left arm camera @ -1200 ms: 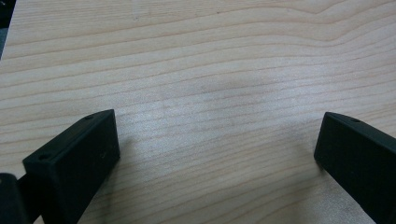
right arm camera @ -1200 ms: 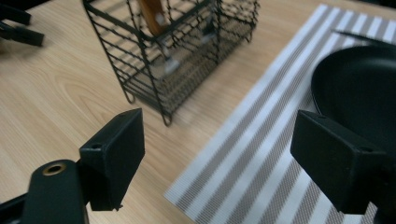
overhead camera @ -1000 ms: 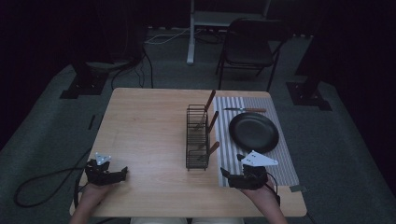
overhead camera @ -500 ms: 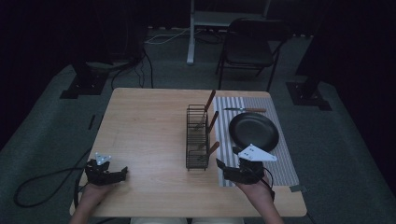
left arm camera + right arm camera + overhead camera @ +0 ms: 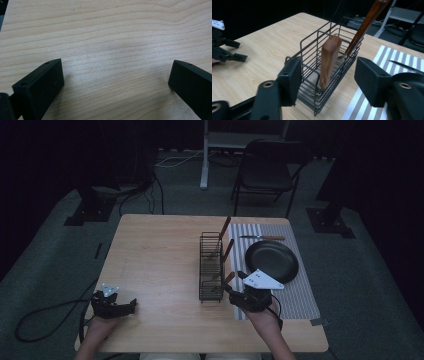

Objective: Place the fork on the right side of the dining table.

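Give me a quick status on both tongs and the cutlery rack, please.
Left tongs open, resting on bare table. Right tongs just been closing, wooden handle between jaws, not gripped. Handle stands in wire rack. Nothing in the way.

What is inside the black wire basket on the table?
The wire basket holds wooden handles standing up: a near handle and a far handle leaning, with a third handle in the high view. Their lower ends are covered.

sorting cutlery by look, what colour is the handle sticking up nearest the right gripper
Reddish-brown wood, on the handle standing in the black wire caddy; the right gripper view shows it best.
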`<state>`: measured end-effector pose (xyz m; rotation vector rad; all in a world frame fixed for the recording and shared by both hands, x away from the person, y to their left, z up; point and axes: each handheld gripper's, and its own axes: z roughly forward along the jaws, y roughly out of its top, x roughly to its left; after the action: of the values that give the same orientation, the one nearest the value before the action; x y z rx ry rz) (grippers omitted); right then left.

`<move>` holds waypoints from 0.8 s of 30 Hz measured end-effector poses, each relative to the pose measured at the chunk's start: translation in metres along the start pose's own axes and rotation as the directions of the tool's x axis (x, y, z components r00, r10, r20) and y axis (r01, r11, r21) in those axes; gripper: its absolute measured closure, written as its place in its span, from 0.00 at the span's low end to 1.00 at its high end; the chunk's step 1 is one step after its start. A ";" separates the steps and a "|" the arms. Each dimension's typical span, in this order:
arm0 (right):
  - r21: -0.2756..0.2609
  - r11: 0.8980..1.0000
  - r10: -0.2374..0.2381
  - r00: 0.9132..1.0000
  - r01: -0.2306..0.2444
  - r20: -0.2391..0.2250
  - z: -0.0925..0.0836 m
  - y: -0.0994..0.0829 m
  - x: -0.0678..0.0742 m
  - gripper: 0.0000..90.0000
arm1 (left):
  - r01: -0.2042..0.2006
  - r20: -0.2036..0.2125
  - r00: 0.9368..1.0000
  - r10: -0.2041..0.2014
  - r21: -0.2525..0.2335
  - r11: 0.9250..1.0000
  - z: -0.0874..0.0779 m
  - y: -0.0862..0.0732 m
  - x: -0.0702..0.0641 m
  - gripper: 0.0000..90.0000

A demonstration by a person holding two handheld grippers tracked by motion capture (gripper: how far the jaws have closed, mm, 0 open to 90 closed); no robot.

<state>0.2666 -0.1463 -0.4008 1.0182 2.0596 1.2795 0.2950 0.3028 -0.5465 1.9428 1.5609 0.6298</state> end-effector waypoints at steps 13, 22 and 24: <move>0.025 0.998 0.052 0.998 -0.051 -0.025 0.005 0.010 -0.002 0.71 | -0.001 0.000 1.000 0.001 0.000 1.000 0.000 0.000 0.000 0.00; 0.013 1.000 0.027 1.000 -0.028 0.008 0.005 0.012 0.001 0.84 | -0.001 0.000 1.000 0.001 0.000 1.000 0.000 0.000 0.000 0.00; 0.014 1.000 0.025 1.000 -0.025 0.011 0.005 0.012 0.001 0.85 | -0.001 0.000 1.000 0.001 0.000 1.000 0.000 0.000 0.000 0.00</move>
<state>0.2735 -0.1392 -0.3919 1.0576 2.0566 1.2712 0.2950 0.3028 -0.5465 1.9438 1.5599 0.6304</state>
